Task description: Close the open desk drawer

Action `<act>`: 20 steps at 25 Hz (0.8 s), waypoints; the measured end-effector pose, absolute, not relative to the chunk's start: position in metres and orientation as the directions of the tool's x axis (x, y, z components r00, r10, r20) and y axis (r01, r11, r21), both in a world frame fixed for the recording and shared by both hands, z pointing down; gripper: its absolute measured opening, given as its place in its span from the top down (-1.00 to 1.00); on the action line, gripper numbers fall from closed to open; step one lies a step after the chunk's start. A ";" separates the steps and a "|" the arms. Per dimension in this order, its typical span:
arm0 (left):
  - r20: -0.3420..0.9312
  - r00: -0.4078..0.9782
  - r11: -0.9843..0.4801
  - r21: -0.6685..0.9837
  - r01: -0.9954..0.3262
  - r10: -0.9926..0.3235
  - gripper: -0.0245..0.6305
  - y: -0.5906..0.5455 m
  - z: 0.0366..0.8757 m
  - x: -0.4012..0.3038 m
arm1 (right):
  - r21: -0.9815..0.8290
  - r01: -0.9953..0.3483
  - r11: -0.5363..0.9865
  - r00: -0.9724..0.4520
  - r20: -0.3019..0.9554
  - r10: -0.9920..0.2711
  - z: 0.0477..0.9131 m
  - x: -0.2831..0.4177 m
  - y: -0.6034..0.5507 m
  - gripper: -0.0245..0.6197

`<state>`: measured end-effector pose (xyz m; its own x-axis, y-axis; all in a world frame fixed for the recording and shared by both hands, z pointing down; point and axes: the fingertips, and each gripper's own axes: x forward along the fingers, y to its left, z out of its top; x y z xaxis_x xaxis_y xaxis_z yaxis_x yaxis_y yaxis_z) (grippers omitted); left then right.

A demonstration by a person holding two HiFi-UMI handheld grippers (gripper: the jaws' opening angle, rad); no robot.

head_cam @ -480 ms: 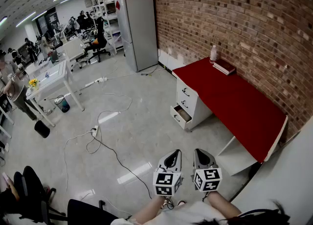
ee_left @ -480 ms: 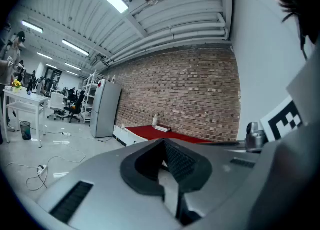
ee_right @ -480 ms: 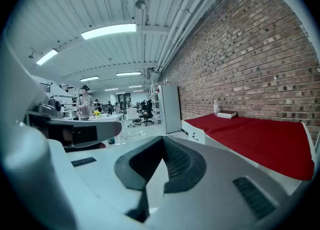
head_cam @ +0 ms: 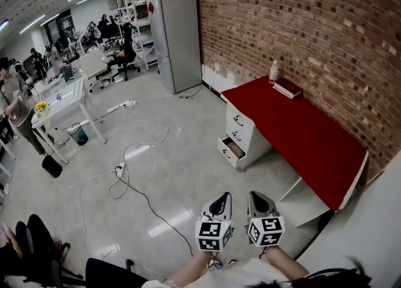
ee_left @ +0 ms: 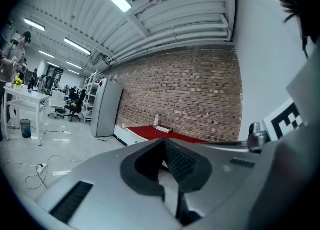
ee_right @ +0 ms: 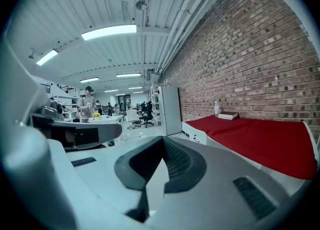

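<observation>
Head view: open bottom drawer of the white pedestal sits right of centre, under the upper-left end of the red-topped bench along the brick wall. Left tool and right tool are side by side at lower centre, well apart from the drawer. Gripper views: jaws of both tools pressed together, nothing held. Bottle and book stand at the bench's upper end.
</observation>
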<state>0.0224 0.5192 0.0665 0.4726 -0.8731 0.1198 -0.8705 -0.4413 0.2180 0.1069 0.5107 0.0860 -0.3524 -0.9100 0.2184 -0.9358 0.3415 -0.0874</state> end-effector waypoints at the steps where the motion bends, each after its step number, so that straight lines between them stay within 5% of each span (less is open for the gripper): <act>1: 0.119 0.471 -0.440 0.218 -0.871 -0.874 0.90 0.518 0.067 0.019 | -0.095 -0.936 0.339 -0.351 0.213 -0.912 0.086 0.105 0.509 0.93; 20: 0.165 0.477 -0.439 0.220 -0.871 -0.863 0.90 0.471 0.093 -0.029 | -0.125 -0.958 0.259 -0.283 0.254 -0.925 0.115 0.088 0.459 0.93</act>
